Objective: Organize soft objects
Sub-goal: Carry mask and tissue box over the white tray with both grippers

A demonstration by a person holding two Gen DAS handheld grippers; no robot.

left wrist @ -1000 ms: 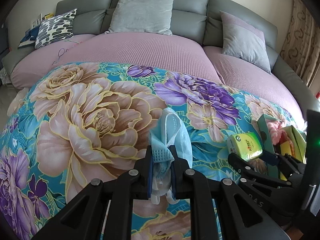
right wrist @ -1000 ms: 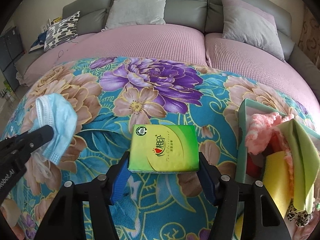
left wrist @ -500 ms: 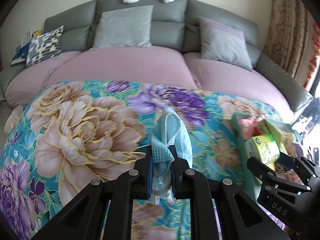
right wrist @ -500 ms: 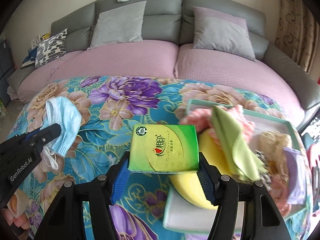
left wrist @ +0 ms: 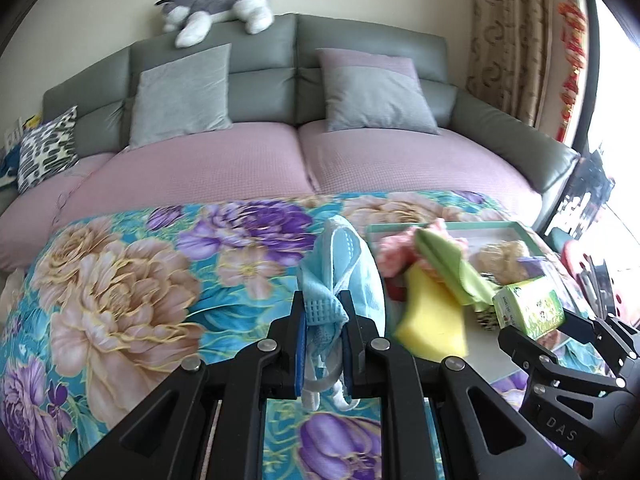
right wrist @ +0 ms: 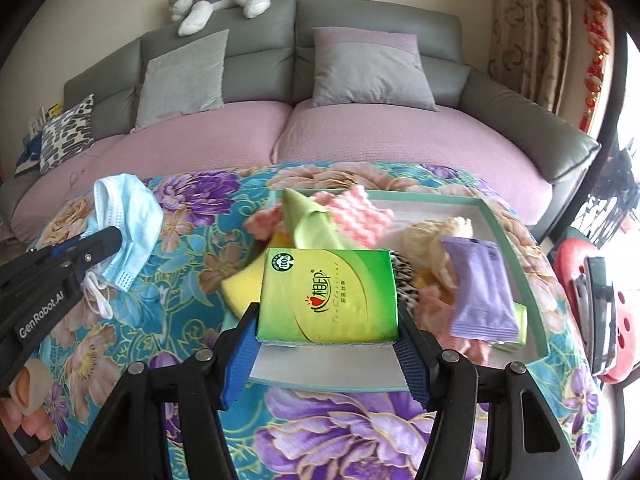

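**Tissue pack and mask, both held over the tray**

Tissue pack (right wrist: pixel 328 295), green, sits square between my right gripper (right wrist: pixel 326 354) fingers, clamped by both blue pads, above the near edge of the teal tray (right wrist: pixel 516 240). Below and behind it lie a yellow sponge (right wrist: pixel 242 286), a green cloth (right wrist: pixel 310 220), pink knit (right wrist: pixel 356 218) and a purple packet (right wrist: pixel 480 290). My left gripper (left wrist: pixel 323 344) pinches a blue face mask (left wrist: pixel 340 268); the mask stands up from the closed jaws, its loops dangling below. Floral blanket (left wrist: pixel 120 292) covers the bed underneath, left of the tray.
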